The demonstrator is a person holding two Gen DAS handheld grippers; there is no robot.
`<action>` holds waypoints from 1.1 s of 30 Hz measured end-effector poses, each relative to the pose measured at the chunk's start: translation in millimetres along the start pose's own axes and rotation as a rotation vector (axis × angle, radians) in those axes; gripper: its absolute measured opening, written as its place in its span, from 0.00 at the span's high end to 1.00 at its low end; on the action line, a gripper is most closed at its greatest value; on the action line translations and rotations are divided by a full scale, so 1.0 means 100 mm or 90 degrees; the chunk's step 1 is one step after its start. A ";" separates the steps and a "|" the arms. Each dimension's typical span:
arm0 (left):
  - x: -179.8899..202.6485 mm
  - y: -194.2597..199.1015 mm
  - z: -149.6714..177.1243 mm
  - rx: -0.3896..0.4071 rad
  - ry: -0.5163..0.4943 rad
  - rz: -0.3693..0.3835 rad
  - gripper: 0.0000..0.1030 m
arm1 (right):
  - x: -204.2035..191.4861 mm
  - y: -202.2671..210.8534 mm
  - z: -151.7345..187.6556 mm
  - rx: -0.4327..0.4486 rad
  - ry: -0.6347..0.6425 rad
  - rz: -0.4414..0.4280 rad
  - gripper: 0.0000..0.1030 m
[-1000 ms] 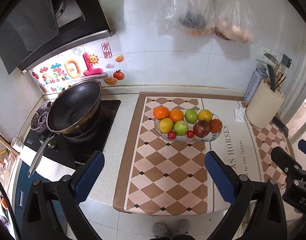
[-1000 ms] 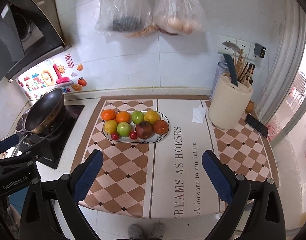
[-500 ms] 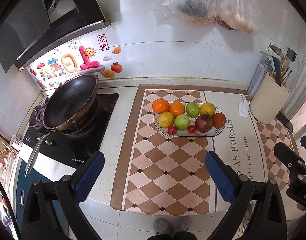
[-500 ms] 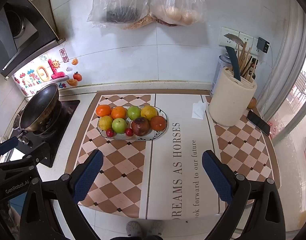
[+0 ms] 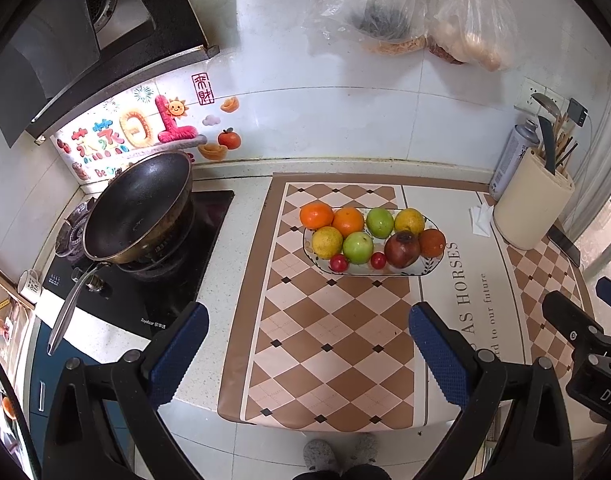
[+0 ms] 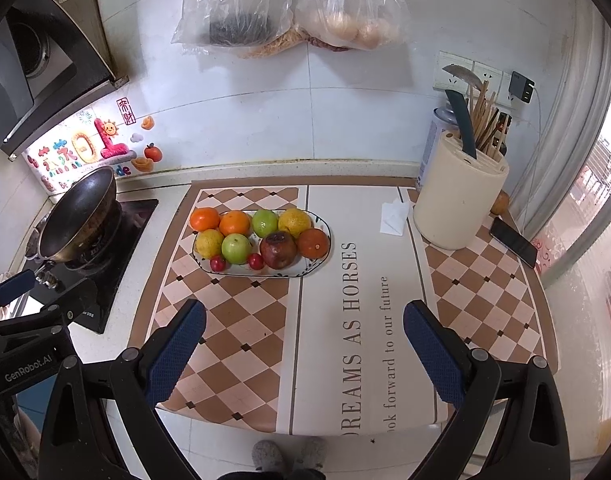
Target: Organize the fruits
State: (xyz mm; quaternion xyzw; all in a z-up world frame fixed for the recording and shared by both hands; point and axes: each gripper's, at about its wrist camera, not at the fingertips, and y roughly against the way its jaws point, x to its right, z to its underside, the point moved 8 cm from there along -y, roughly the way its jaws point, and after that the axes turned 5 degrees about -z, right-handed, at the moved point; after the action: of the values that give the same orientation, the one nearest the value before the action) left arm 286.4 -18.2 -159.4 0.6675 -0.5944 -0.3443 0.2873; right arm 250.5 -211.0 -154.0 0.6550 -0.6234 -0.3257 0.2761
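Note:
An oval patterned plate (image 5: 429,270) (image 6: 319,266) sits on the checkered mat, holding several fruits: oranges (image 5: 316,216) (image 6: 204,218), green apples (image 5: 358,248) (image 6: 236,249), yellow citrus (image 5: 327,242), a dark red pomegranate (image 5: 402,249) (image 6: 278,250) and small red fruits (image 5: 339,263). My left gripper (image 5: 305,344) hovers open above the counter's front edge, well short of the plate, with nothing between its fingers. My right gripper (image 6: 304,342) is likewise open and empty, near the front edge to the plate's right.
A black wok (image 5: 139,208) rests on the stove at the left. A cream utensil holder (image 6: 459,204) with knife and chopsticks stands at the back right, beside a spray can (image 6: 433,148), tissue (image 6: 393,216) and phone (image 6: 513,240). Plastic bags (image 6: 293,12) hang on the wall.
Both grippers have drawn back and risen slightly, so the plate sits a little lower and further off in each view. Both stay open and nothing on the counter moved.

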 end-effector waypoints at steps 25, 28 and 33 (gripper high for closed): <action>0.02 0.13 0.00 0.021 0.000 0.019 0.00 | 0.04 0.07 0.01 0.005 -0.004 0.005 0.01; 0.02 0.13 0.01 0.021 0.000 0.019 0.00 | 0.04 0.07 0.01 0.004 -0.004 0.003 0.01; 0.02 0.13 0.01 0.022 0.000 0.020 0.00 | 0.04 0.09 0.01 0.007 -0.004 0.005 0.01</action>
State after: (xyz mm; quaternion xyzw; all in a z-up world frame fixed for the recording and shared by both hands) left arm 277.8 -21.7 -149.5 0.6631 -0.6104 -0.3297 0.2811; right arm 243.9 -215.4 -147.8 0.6528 -0.6288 -0.3235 0.2719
